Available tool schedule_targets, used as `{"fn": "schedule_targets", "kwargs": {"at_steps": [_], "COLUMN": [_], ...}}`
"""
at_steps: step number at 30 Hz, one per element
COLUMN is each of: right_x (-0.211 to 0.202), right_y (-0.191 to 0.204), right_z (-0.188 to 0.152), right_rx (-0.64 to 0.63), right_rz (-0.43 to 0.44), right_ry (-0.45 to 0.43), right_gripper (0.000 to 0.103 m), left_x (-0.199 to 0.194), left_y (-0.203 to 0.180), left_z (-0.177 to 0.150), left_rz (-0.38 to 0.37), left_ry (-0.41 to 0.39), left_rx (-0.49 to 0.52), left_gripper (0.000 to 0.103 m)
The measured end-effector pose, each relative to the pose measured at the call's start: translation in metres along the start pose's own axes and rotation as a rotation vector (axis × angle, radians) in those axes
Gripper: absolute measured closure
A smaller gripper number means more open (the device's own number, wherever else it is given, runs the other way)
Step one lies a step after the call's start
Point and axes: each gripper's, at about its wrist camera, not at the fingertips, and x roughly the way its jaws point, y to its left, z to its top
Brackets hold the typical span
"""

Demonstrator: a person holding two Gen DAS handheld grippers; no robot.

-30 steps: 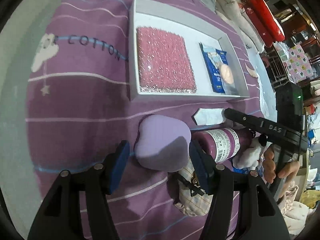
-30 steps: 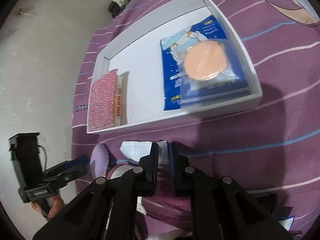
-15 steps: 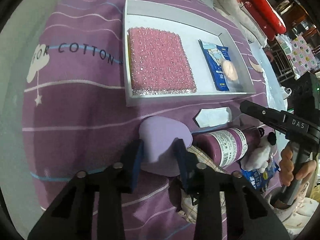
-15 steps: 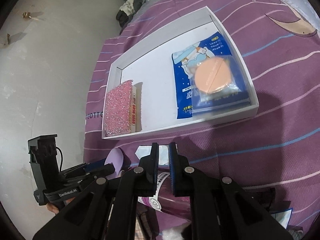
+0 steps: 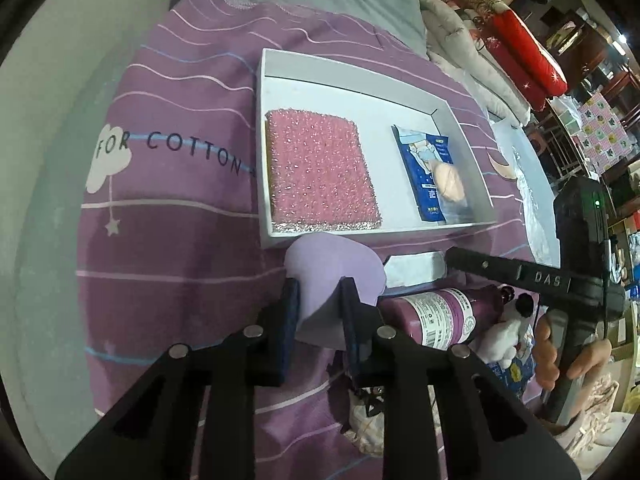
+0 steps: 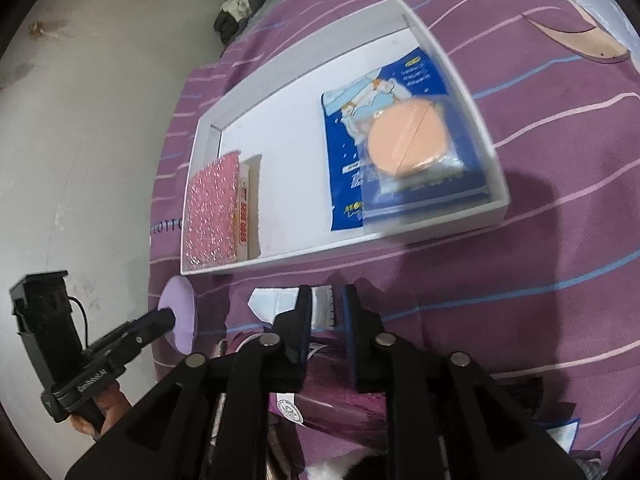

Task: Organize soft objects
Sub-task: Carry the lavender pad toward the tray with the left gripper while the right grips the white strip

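Lilac sponge (image 5: 334,276) sits pinched between the left gripper (image 5: 318,300) jaws.

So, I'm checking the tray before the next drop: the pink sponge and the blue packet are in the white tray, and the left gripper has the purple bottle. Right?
Not quite. The left gripper is shut on the lilac pad, not the bottle, as the left wrist view shows. The pink sponge and blue packet are in the white tray.

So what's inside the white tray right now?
The tray holds a pink sponge at one end and a blue packet at the other, with a peach puff on top. What's under them is hidden.
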Motion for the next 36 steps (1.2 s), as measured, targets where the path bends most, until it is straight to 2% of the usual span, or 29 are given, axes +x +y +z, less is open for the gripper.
{"fn": "schedule_targets", "kwargs": {"at_steps": [3,8,12,13,15,16,18,19,21,28,32,36], "right_x": [0.011,0.021,0.028,0.029,0.030,0.028,0.022,0.017,0.006,-0.027,-0.038,-0.045], "right_y": [0.008,0.020,0.031,0.032,0.032,0.029,0.021,0.016,0.012,0.016,0.022,0.022], "right_z": [-0.001,-0.003,-0.007,-0.007,-0.008,-0.008,-0.006,-0.006,-0.005,-0.007,-0.005,-0.004], "right_rx": [-0.011,-0.043,-0.110,-0.115,-0.123,-0.113,-0.081,-0.061,-0.046,-0.053,-0.048,-0.020], "right_rz": [-0.015,-0.078,-0.177,-0.195,-0.247,-0.246,-0.192,-0.133,-0.051,0.077,0.128,0.203], "right_ry": [0.022,0.022,0.020,0.017,0.011,0.007,-0.004,-0.013,-0.042,-0.136,-0.172,-0.208], "right_gripper": [0.079,0.067,0.067,0.070,0.083,0.090,0.096,0.100,0.101,0.101,0.101,0.101], "left_x": [0.005,0.005,0.005,0.004,0.000,-0.002,-0.008,-0.010,-0.015,-0.029,-0.033,-0.025], "left_y": [-0.002,-0.002,-0.003,-0.004,-0.004,-0.004,-0.004,-0.004,-0.003,0.001,0.001,0.002], "left_z": [0.001,0.002,0.002,0.001,0.002,0.002,0.002,0.002,0.003,0.005,0.006,0.009], "left_rz": [0.029,0.028,0.028,0.025,0.014,0.008,0.001,0.001,-0.002,-0.020,0.010,-0.008], "left_ry": [0.008,0.004,0.002,-0.002,-0.019,-0.027,-0.047,-0.056,-0.081,-0.164,-0.243,-0.245], "left_rx": [0.000,-0.005,-0.008,-0.008,-0.009,-0.010,-0.013,-0.015,-0.022,-0.053,-0.057,-0.073], "left_gripper": [0.080,0.080,0.080,0.080,0.080,0.080,0.080,0.080,0.080,0.080,0.080,0.080]}}
